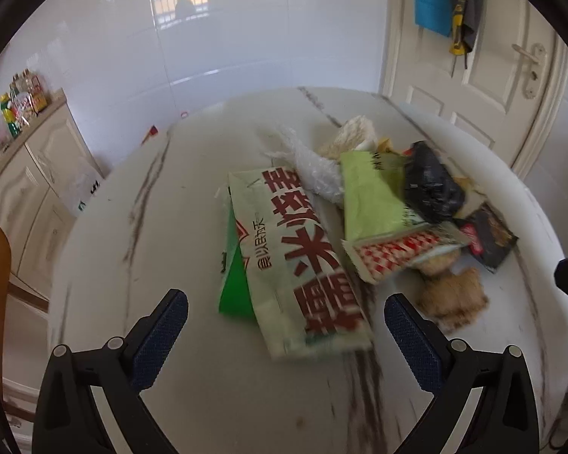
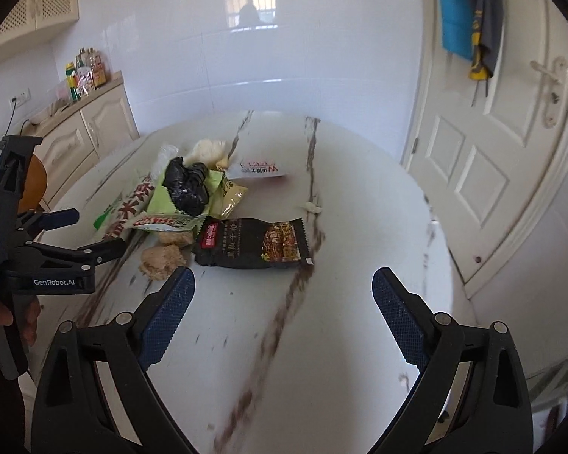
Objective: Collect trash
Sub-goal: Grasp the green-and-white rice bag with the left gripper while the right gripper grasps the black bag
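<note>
Round white marble-patterned table with dark veins, standing before a white tiled wall and a white panelled door. The trash lies in one loose pile on the tabletop, towards the door side in the left wrist view.

Left gripper — jaws spread wide, nothing between the blue pads, which hang above the table. The long green-and-white wrapper with large red characters lies flat just ahead of it, its near end falling between the two fingertips in the view; no pad touches it.

Right gripper — jaws likewise wide apart and empty, over bare tabletop. The black snack packet lies just ahead of its left fingertip, apart from it.

Pile contents: a crumpled black plastic bag rests on top of a light green packet; a crumpled clear plastic film sits beside the green packet; a red-and-white checked wrapper overlaps the green packet's near edge; two brownish crumbly lumps lie at the near edge of the pile. Behind the pile sits a pale crumpled wad. In the right wrist view a white wrapper with red print lies flat beyond the pile, and a small white scrap lies alone, well apart from the rest.

A hand holds the left gripper's handle at the edge of the right wrist view. Cream cabinets with bottles on top stand along the wall
</note>
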A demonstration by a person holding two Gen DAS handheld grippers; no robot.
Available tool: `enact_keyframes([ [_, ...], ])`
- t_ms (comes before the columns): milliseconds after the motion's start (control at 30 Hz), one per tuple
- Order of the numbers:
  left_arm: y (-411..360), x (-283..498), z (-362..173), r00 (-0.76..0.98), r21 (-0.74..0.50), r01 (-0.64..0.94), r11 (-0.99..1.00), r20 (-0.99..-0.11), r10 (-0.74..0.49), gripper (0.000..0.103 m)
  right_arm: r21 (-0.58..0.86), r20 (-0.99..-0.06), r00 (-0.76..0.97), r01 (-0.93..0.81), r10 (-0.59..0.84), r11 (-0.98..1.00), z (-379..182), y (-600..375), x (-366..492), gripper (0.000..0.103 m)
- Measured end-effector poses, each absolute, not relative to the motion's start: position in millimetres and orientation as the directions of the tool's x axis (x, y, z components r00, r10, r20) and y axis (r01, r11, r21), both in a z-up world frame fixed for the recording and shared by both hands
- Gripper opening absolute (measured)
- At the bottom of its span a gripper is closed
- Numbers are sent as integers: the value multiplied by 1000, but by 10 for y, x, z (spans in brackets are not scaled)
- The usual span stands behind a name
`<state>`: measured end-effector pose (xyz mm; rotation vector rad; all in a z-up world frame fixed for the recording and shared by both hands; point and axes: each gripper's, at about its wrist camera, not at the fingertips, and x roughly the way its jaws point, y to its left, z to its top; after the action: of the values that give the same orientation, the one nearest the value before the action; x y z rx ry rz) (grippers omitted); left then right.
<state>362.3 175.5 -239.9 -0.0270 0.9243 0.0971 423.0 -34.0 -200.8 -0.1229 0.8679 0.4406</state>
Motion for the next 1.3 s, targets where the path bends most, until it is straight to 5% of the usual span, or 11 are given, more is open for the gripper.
enact_keyframes([
  [233,2020,4056,-2434,582,-31,-102,994,-813,35,94,103,-742,550,-469,382,877,-1974,-130,4460,95],
  [367,2052,4238,-2417,607,-38,-74,997,-795,15,68,108,-740,532,-510,412,853,-1972,149,4584,95],
  [533,2124,4142,-2410,619,-44,-64,997,-785,5,63,92,-749,509,-554,425,827,-2016,479,4682,93],
  [733,2281,3899,-2328,627,-80,-74,994,-779,-17,62,41,-787,475,-597,394,801,-2180,784,4749,78],
  [833,2299,3745,-2230,639,-93,-84,992,-769,-18,62,32,-803,464,-594,375,804,-2253,799,4772,52],
  [867,2293,3695,-2186,642,-94,-85,992,-767,-17,62,30,-803,465,-593,372,805,-2254,782,4769,35],
  [900,2278,3632,-2126,651,-93,-84,992,-759,-16,62,36,-801,465,-592,378,805,-2242,760,4753,32],
  [1300,1624,3184,-1357,757,-97,48,994,-645,-99,62,162,-679,548,-538,489,827,-1488,-146,4270,32],
])
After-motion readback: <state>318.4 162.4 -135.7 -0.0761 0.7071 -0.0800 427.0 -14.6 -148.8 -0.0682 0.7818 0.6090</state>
